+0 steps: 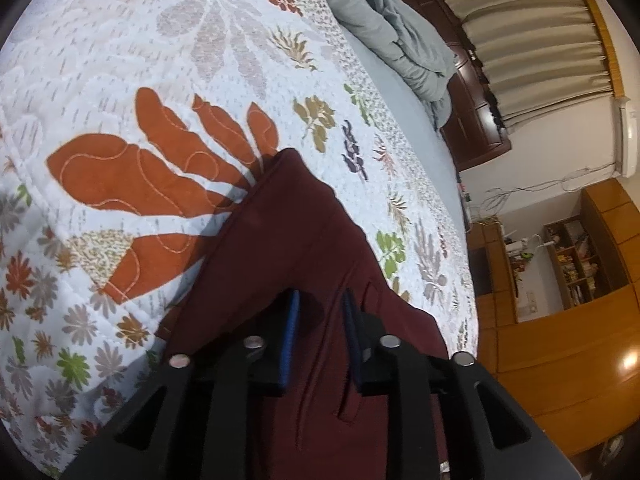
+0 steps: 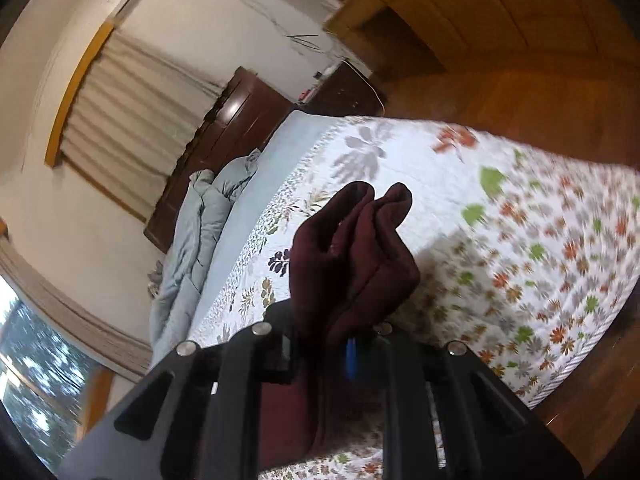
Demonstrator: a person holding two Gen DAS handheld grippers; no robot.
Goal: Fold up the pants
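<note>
The dark maroon pants point(image 1: 288, 240) hang over a bed covered by a white floral quilt point(image 1: 160, 80). My left gripper point(image 1: 320, 312) has its blue-padded jaws a small gap apart, with maroon cloth running between and under them; whether it pinches the cloth is unclear. In the right wrist view my right gripper point(image 2: 332, 344) is shut on a bunched fold of the pants point(image 2: 352, 256), which sticks up past the fingers above the quilt point(image 2: 520, 240). The rest of the pants is hidden behind the gripper bodies.
A grey-blue duvet point(image 1: 392, 28) lies crumpled at the head of the bed, also in the right wrist view point(image 2: 200, 232). A dark wooden headboard point(image 1: 476, 128), curtains point(image 1: 532, 40), wooden cabinets point(image 1: 560, 340) and a wooden floor point(image 2: 560, 100) surround the bed.
</note>
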